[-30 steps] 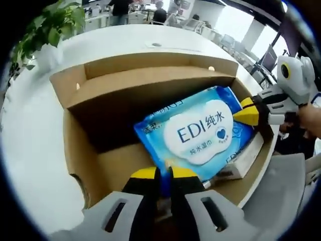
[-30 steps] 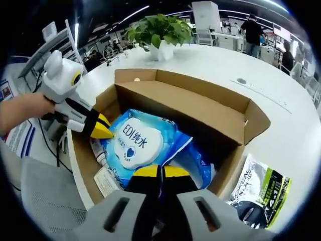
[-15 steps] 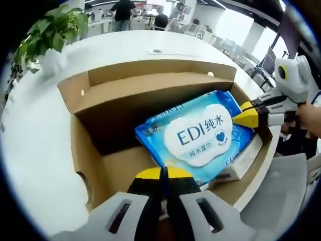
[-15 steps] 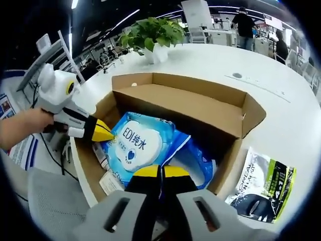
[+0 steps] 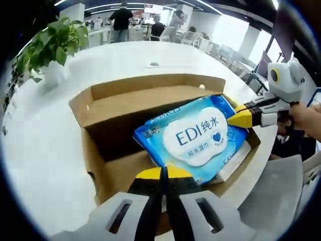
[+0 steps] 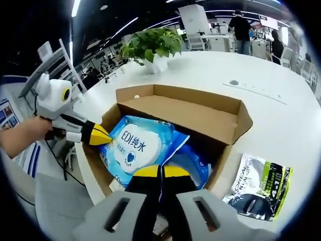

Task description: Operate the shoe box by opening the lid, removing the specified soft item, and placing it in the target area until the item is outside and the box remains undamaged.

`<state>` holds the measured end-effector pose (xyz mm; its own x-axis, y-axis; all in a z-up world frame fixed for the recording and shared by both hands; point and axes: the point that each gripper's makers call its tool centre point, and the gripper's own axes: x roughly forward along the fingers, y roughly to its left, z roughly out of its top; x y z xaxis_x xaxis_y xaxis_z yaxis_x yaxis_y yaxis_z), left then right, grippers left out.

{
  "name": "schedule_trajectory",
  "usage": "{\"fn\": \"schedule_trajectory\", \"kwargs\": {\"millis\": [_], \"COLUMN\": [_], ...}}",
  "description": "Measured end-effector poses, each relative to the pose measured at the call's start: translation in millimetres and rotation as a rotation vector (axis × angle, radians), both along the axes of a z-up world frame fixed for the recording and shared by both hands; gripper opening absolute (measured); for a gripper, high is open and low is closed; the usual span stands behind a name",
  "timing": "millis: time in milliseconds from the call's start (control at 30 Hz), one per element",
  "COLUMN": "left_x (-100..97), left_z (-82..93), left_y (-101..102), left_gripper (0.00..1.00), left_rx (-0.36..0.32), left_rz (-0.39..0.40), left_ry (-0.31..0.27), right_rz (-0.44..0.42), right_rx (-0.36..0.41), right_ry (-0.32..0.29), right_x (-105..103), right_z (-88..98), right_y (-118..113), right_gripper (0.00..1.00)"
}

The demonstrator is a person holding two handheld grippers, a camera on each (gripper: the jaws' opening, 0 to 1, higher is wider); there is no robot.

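Note:
A blue wet wipes pack [image 5: 195, 135] marked "EDI" hangs tilted over the open cardboard shoe box [image 5: 125, 95], whose lid is folded back. My left gripper [image 5: 163, 173] is shut on the pack's near edge. The right gripper [image 5: 239, 117] pinches the opposite corner, held by a hand. In the right gripper view the same pack [image 6: 133, 145] sits above the box [image 6: 185, 108]. My right gripper [image 6: 160, 171] is shut on its edge there. The left gripper [image 6: 100, 134] holds the far corner. More blue and white packaging [image 6: 196, 163] lies underneath in the box.
The box rests on a white round table [image 5: 45, 135] close to its edge. A black, green and white pouch [image 6: 258, 186] lies beside the box. A potted plant [image 6: 150, 42] stands farther back. A grey chair [image 5: 273, 201] is beyond the table edge. People stand far behind.
Both grippers have risen with the pack between them. The pack now sits higher over the box, and the box looks smaller and lower in both views.

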<state>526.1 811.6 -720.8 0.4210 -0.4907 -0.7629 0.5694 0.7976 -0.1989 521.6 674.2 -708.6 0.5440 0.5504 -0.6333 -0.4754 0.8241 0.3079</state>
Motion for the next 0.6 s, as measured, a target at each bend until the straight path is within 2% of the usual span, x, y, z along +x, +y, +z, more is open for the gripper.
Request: {"fn": "schedule_trajectory", "kwargs": {"millis": [267,600], "left_x": [-4.8,-9.1], "left_z": [17.5,41.1], "left_y": [-11,-40], "left_gripper": [0.0,0.0], "left_rx": [-0.035,-0.081], "left_rz": [-0.009,-0.021], "left_ry": [-0.025,-0.056], "right_rz": [-0.008,-0.041], "right_rx": [0.011,0.032], "right_ry": [-0.013,-0.02], "right_x": [-5,-13], "right_z": [12.4,28.8], "right_y": [-11,-39], "right_gripper": [0.0,0.0]}}
